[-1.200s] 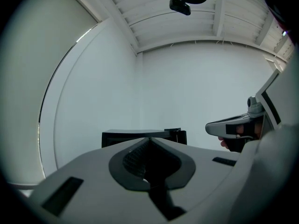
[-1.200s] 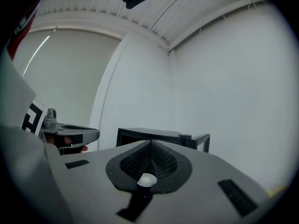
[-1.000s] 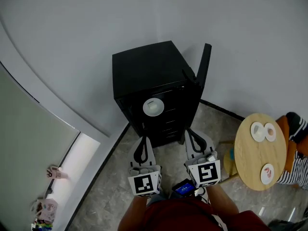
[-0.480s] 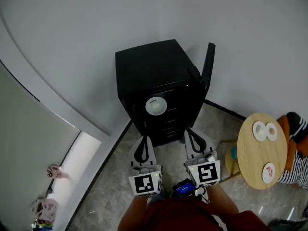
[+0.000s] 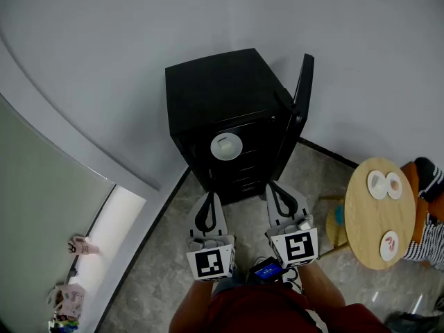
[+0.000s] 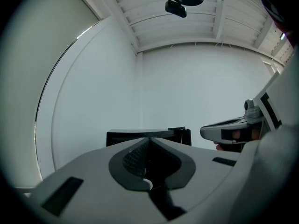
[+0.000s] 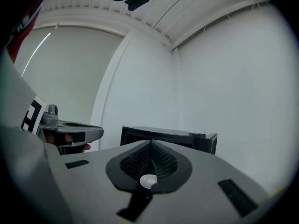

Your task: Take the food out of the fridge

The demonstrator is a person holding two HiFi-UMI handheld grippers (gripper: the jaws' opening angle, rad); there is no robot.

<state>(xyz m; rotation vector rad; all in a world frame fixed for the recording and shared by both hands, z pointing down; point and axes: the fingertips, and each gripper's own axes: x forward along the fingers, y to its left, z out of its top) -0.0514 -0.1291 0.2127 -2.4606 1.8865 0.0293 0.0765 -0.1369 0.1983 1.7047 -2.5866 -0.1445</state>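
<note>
Black fridge (image 5: 218, 103) stands against the white wall, 12 o'clock from the person. Its door (image 5: 302, 92) is swung open and stands edge-on at the fridge's 3 o'clock side. A white dish (image 5: 225, 146) sits on an upper shelf just inside the open front; can't tell what's on it. Darker shelves sit below it.

Grey stone floor (image 5: 166, 255) lies between the grippers and the fridge front, and the door is off to the side of that line. A round wooden counter (image 5: 361, 220) is at 3 o'clock, well apart from the fridge. It carries small plates (image 5: 375, 186): two side by side at its 12 o'clock edge, one more at 5 o'clock. A seated person's striped sleeve (image 5: 424, 234) shows just past it. Small pink bits (image 5: 78, 247) at 8 o'clock are too small to ID.

Left gripper (image 5: 209, 197) and right gripper (image 5: 272, 186) are side by side and level. Both aim at the fridge front, short of it, touching nothing. Left gripper's jaws are pressed together with nothing between them, and the right gripper is the same. A small blue-lit device (image 5: 266, 270) sits just beside the right gripper's marker cube.
</note>
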